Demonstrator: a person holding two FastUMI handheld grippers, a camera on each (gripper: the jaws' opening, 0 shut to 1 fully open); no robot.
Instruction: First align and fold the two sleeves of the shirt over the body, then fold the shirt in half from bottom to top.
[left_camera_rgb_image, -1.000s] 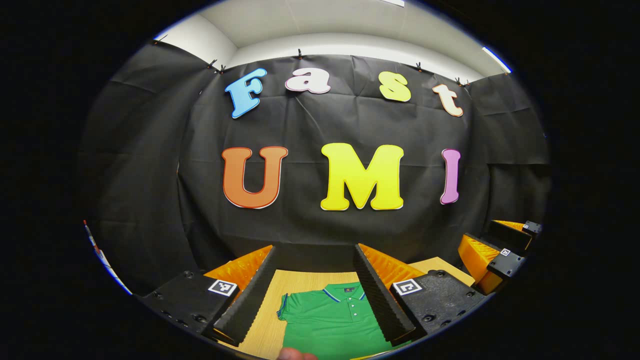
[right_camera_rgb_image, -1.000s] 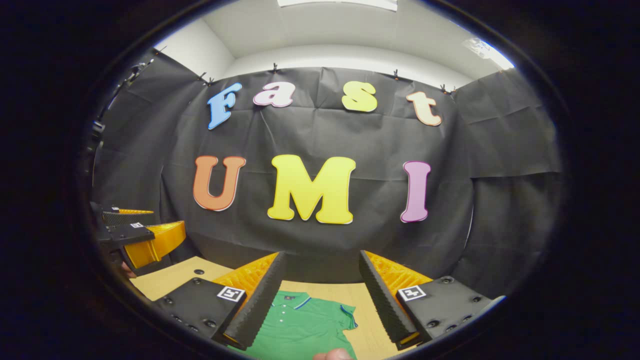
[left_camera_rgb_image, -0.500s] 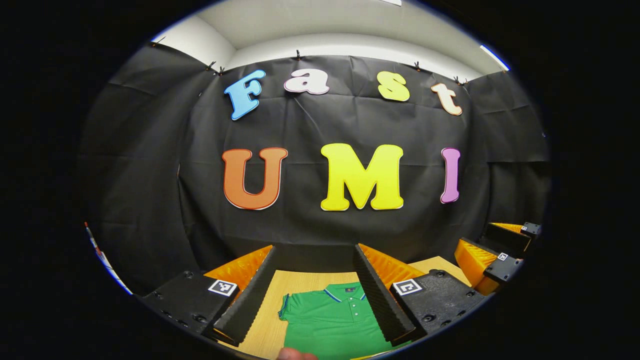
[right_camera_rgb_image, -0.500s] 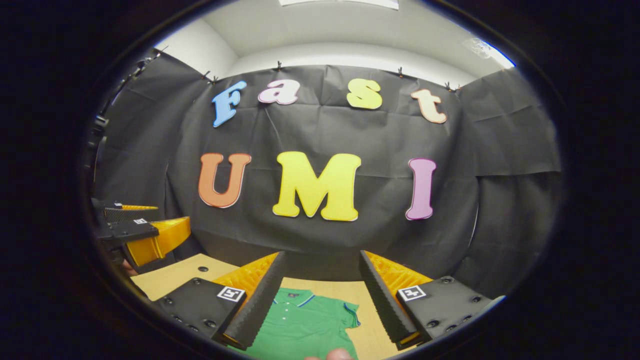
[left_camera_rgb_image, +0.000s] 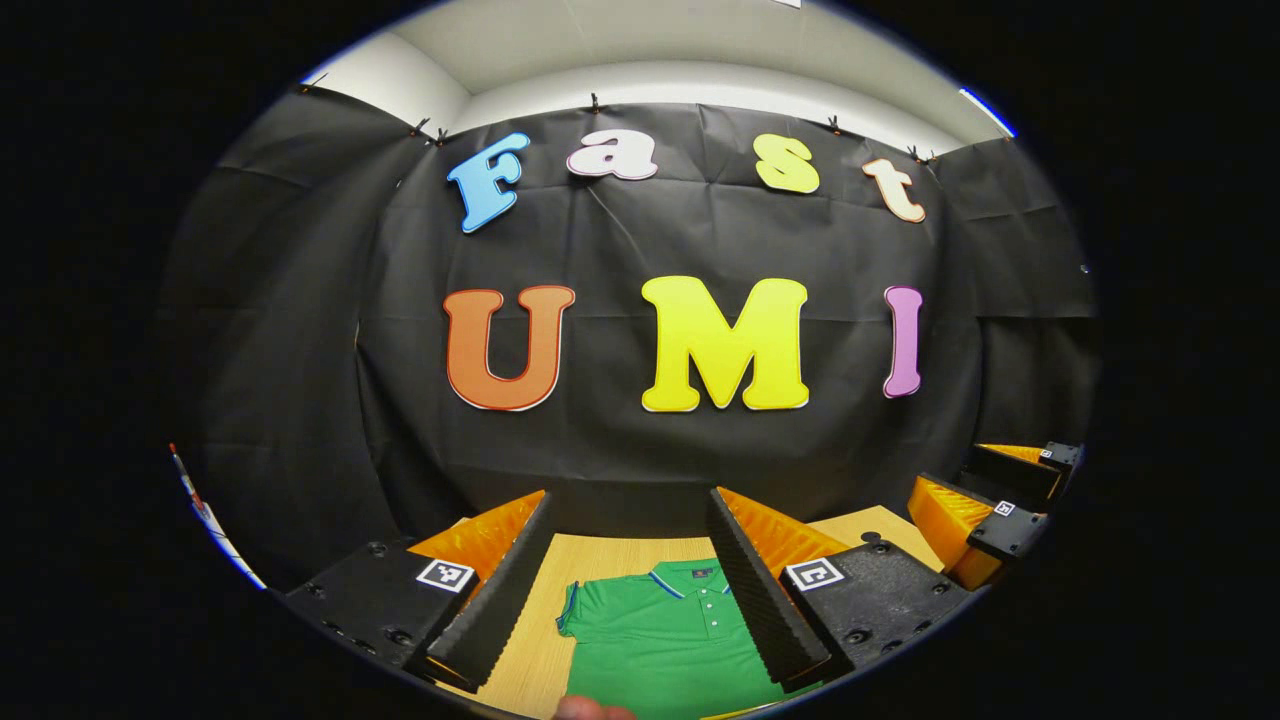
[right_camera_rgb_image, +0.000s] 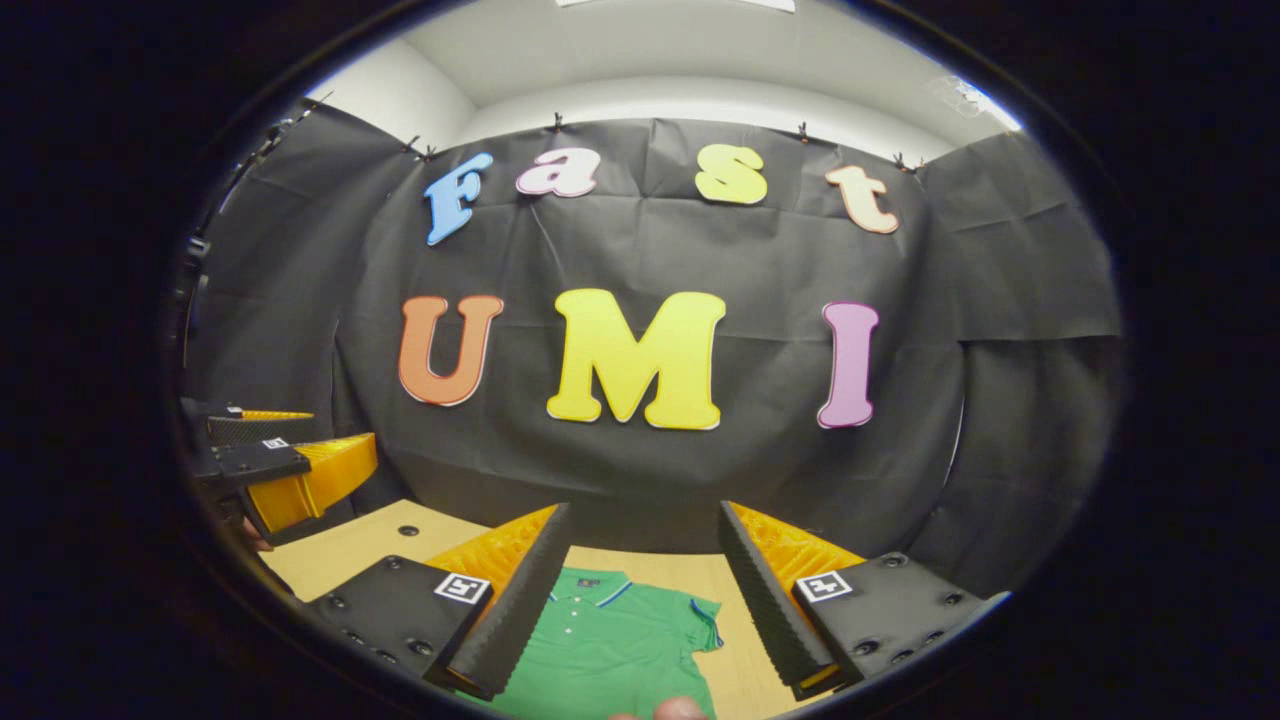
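Observation:
A green polo shirt (left_camera_rgb_image: 660, 640) lies flat on the wooden table (left_camera_rgb_image: 530, 660), collar toward the far wall, and its left short sleeve spreads out sideways. The right gripper view shows the same shirt (right_camera_rgb_image: 610, 650) with its right sleeve spread. My left gripper (left_camera_rgb_image: 625, 590) hangs open well above the shirt with nothing between its fingers. My right gripper (right_camera_rgb_image: 640, 600) is open too, above the shirt's right half. The right gripper (left_camera_rgb_image: 1000, 510) also appears at the right edge of the left gripper view, and the left gripper (right_camera_rgb_image: 280, 470) at the left edge of the right gripper view.
The black cloth wall (left_camera_rgb_image: 640, 450) stands close behind the table's far edge. Bare wood (right_camera_rgb_image: 350, 550) lies to the left of the shirt. A fingertip (left_camera_rgb_image: 590, 710) pokes in at the bottom of the left gripper view, and another fingertip (right_camera_rgb_image: 675, 710) in the right gripper view.
Both cameras have tipped slightly downward, so more of the shirt and table shows. Both grippers stay open and the shirt has not moved.

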